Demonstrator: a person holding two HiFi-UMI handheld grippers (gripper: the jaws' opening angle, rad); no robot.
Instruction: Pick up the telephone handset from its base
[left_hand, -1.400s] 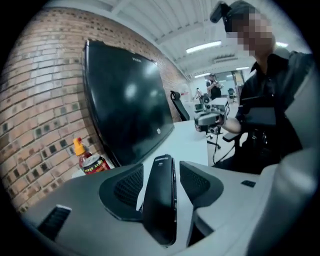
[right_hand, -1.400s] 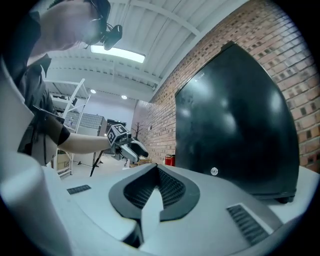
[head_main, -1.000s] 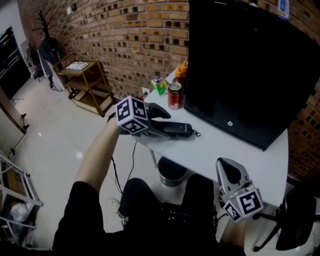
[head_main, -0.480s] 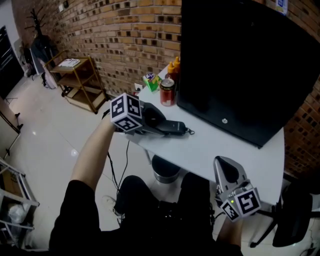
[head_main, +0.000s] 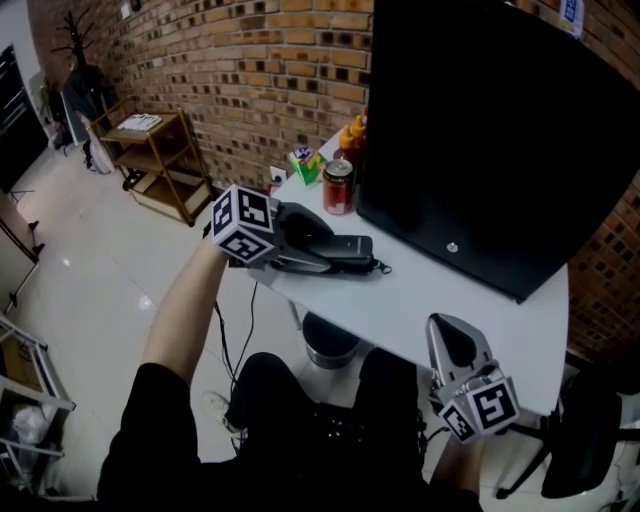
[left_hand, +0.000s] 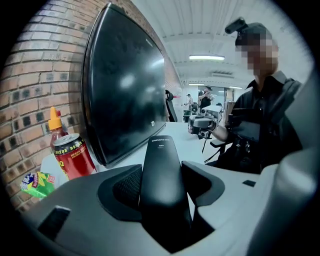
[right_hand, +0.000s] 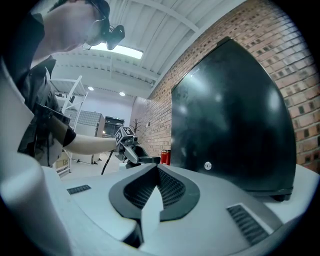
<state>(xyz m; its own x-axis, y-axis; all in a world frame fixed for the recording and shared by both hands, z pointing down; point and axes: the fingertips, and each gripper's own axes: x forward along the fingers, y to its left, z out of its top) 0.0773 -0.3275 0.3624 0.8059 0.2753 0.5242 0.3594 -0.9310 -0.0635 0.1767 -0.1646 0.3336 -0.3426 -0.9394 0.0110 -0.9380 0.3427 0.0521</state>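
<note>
The left gripper's (left_hand: 161, 172) 2 black pads (left_hand: 126, 189) pinch the black handset (left_hand: 161, 145) from either side. Its near end is buried in the gap between them, and the small print at its far end is too fine to read. In the head view this gripper (head_main: 322, 255) holds the handset (head_main: 352, 248) level at the near-left edge of the white table (head_main: 440, 300). Whether it touches the top, and where its base sits, cannot be made out. The right gripper (right_hand: 155, 177) has its jaws pressed together on nothing, and sits low (head_main: 452, 335) by the table's near-right edge. Beyond the handset stand a red can (left_hand: 75, 156), an orange-capped bottle (left_hand: 56, 127) partly behind it, a green packet (left_hand: 37, 183), and a black monitor (left_hand: 125, 90) cut off at the top in the head view.
</note>
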